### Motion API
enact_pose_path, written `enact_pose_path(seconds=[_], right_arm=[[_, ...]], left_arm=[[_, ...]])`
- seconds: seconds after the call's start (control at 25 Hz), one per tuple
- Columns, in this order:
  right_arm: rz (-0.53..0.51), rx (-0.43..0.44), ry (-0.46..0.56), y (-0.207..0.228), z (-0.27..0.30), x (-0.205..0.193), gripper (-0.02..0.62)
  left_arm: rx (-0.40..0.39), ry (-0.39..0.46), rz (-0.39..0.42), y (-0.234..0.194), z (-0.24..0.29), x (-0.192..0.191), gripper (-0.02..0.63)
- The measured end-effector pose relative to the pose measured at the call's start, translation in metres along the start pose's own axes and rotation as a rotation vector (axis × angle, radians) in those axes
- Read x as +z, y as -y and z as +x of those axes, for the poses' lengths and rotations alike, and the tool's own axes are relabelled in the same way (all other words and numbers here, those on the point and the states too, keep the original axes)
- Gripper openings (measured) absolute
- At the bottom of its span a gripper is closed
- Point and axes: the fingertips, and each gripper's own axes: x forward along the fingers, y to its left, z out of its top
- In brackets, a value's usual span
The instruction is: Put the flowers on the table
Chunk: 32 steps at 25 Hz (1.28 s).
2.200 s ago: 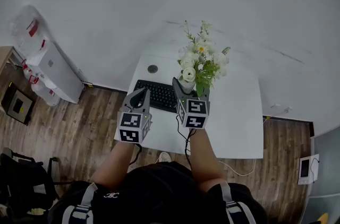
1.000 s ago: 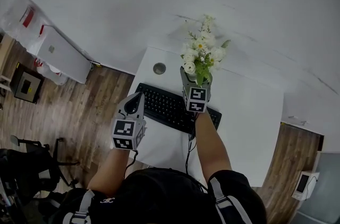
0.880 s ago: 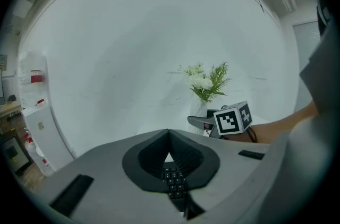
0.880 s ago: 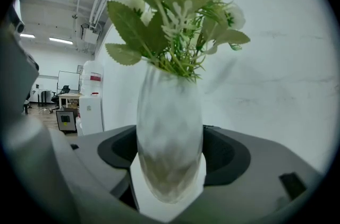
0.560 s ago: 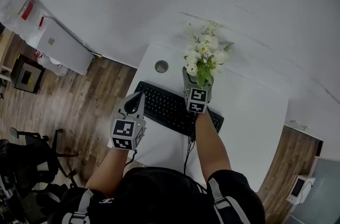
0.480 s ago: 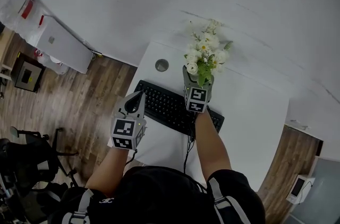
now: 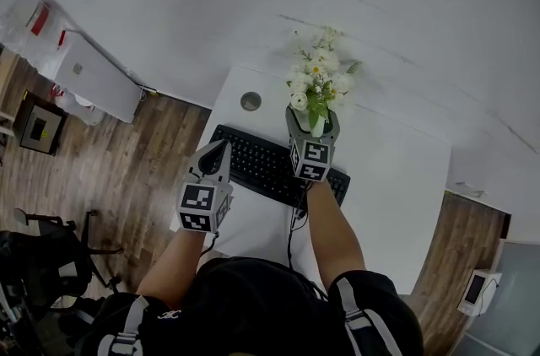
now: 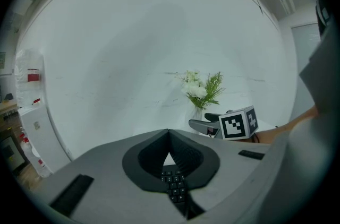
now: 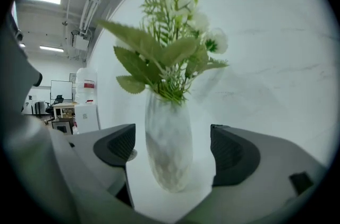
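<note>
Mid-frame on the table (image 7: 396, 177), the vase (image 9: 169, 151) of flowers (image 9: 170, 53) looks slick, fragile and top-heavy, standing free between the right gripper's (image 9: 172, 146) just-opened jaws; grip its belly.

Plain white wall (image 7: 211, 0), wood floor (image 7: 126, 177), white cabinet (image 7: 89, 76) at left.

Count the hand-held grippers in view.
2. Left hand-held gripper, shut, above the black keyboard, left end; right hand-held gripper, jaws just opened, straddling the frosted glass vase of white flowers.

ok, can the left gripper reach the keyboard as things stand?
Probably yes: the keyboard lies just ahead of the left gripper, with nothing visible between them. Its jaws are shut, though.
</note>
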Motion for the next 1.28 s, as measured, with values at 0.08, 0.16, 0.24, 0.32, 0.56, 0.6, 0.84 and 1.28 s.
enact_pose_path(seconds=[0.08, 0.16, 0.24, 0.32, 0.56, 0.6, 0.84, 1.28], right_arm=[[0.013, 0.005, -0.005, -0.006, -0.022, 0.005, 0.396], [0.019, 0.000, -0.008, -0.013, -0.048, 0.012, 0.326], [0.015, -0.047, 0.014, -0.015, -0.078, 0.027, 0.165], [0.021, -0.093, 0.050, -0.021, -0.110, 0.045, 0.015], [0.035, -0.065, 0.166, -0.069, -0.198, 0.101, 0.003], [0.030, -0.065, 0.183, -0.080, -0.214, 0.109, 0.003], [-0.009, -0.119, 0.249, -0.138, -0.303, 0.139, 0.005], [0.006, -0.167, 0.243, -0.237, -0.428, 0.103, 0.003]], left_arm=[[-0.011, 0.017, 0.004, 0.005, -0.011, 0.004, 0.003], [-0.022, 0.040, 0.009, 0.011, -0.023, 0.010, 0.003], [-0.033, 0.069, 0.010, 0.016, -0.036, 0.015, 0.003], [-0.045, 0.094, 0.002, 0.020, -0.053, 0.019, 0.003], [-0.088, 0.167, -0.002, 0.032, -0.118, 0.023, 0.003], [-0.095, 0.180, 0.001, 0.032, -0.132, 0.022, 0.003], [-0.144, 0.234, 0.020, 0.034, -0.214, 0.011, 0.003], [-0.221, 0.280, 0.060, 0.037, -0.338, -0.042, 0.003]])
